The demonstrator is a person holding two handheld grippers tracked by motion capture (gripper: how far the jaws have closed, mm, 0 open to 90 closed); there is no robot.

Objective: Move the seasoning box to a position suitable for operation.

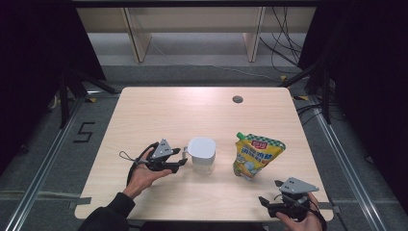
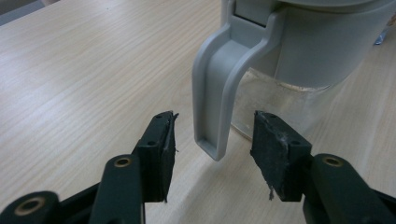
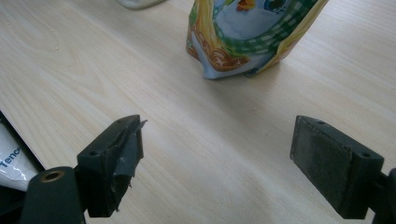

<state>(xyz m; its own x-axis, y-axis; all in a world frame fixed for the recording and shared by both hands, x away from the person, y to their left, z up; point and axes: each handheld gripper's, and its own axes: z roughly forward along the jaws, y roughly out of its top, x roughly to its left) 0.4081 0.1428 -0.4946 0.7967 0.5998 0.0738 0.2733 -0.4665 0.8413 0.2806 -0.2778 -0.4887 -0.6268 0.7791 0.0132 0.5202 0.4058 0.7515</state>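
The left gripper [image 2: 212, 133] is at the grey handle [image 2: 215, 88] of the lidded jug [image 1: 202, 154], which stands near the middle of the table [image 1: 159, 110]; its jaws are spread, one on each side of the handle's lower end, not yet touching. This looks like the approach to a grasp. Next it probably must close on the handle. The right gripper [image 3: 217, 154] waits wide open before the standing spout pouch [image 1: 255, 155], apart from it.

Left tool [image 2: 212, 140] hovering over wooden tabletop [image 2: 84, 70], black jaws standing apart, flanking lower end of grey handle [image 2: 212, 93]; clear-bodied jug [image 2: 299, 60] with grey top standing just beyond.
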